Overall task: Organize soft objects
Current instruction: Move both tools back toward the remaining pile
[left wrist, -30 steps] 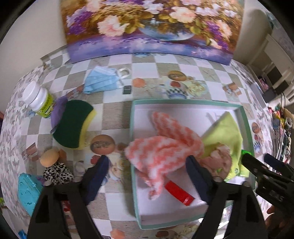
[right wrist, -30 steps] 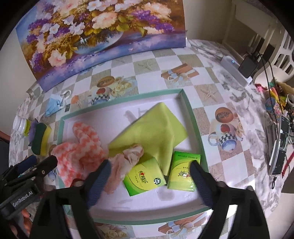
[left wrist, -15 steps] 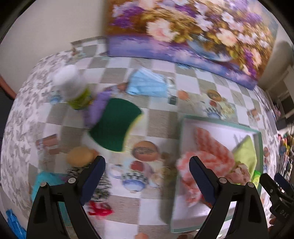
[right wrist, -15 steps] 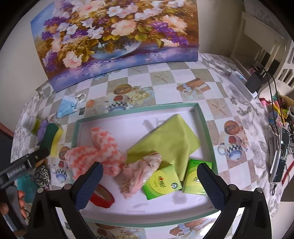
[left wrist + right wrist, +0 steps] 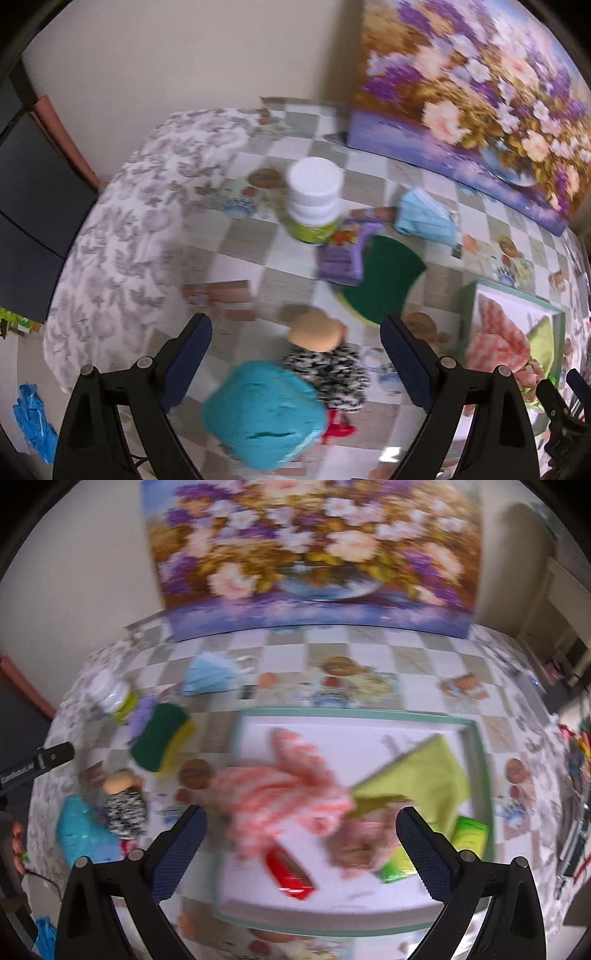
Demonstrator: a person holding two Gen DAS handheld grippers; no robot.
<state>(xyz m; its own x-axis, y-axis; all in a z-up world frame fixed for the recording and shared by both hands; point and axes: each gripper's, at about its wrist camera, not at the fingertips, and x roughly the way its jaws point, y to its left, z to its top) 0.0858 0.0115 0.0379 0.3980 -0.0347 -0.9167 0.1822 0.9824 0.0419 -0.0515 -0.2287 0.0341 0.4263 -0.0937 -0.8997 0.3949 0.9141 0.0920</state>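
Both claws hang empty above a table [image 5: 373, 653] under a checked cloth, each pointing steeply down with its jaws spread wide and nothing between the pads. Directly below the left claw [image 5: 295, 363] lie a teal pouch [image 5: 264, 411], a black-and-white spotted soft piece [image 5: 332, 374] and a tan ball [image 5: 316, 334] resting against it, the three bunched together; a scrap of red [image 5: 338, 428] shows at the pouch's edge. Beyond that claw's tips sit a green-and-yellow sponge [image 5: 384, 282], a purple packet [image 5: 341, 258] overlapping it, a white-capped bottle [image 5: 314, 203] and, farther off, a folded blue face mask [image 5: 424, 218]. To its right is the corner of a green-rimmed tray [image 5: 467, 314].

The right claw [image 5: 301, 847] hovers over that tray [image 5: 480, 760], which holds the sorted soft things: an orange-and-white knit cloth [image 5: 291, 794] just ahead of the tips, a pale pink crumpled cloth [image 5: 364, 840] between the fingers' line, and a lime cloth [image 5: 428, 779] ahead to the right. Two green packets [image 5: 471, 836] and a red bar [image 5: 290, 873] also lie in the tray. The picture is blurred. A flower painting [image 5: 314, 550] leans against the wall behind.
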